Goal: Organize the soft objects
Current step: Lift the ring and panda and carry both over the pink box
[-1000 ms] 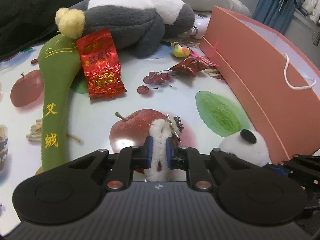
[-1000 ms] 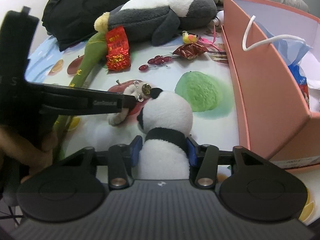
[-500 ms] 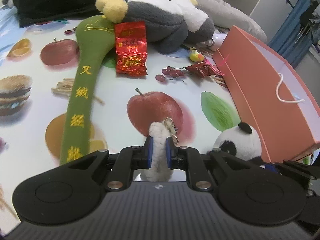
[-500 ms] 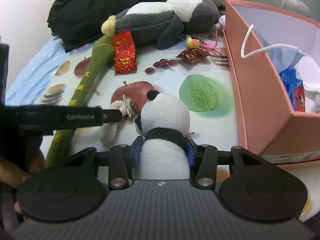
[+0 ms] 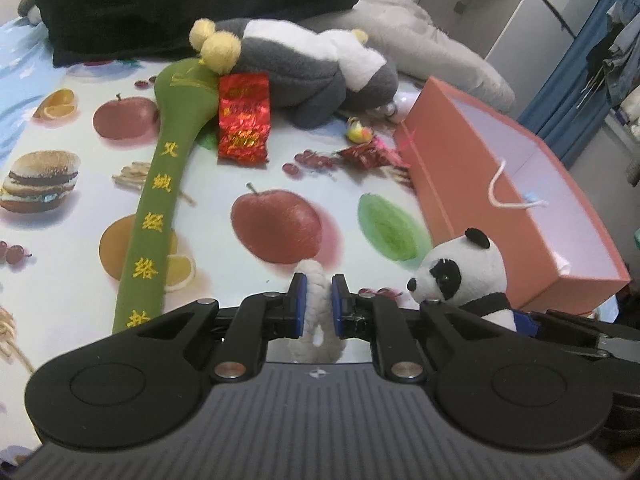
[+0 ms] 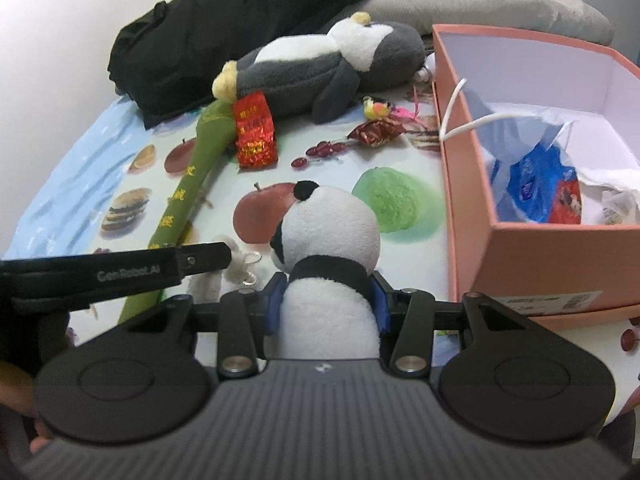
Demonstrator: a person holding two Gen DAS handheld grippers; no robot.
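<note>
My left gripper is shut on a small white fluffy keychain toy and holds it above the fruit-print table. Its arm also shows in the right wrist view, with the toy and its metal ring hanging at the tip. My right gripper is shut on a panda plush, lifted above the table; the panda also shows in the left wrist view. A pink open box stands right of the panda.
A grey and white penguin plush, a long green stick pillow and a red foil packet lie further back. Small wrappers lie by the box. The box holds a blue bag. Black cloth at the rear.
Both grippers have risen and pulled back with their toys, so the table looks farther below. The panda is now higher beside the box's near corner.
</note>
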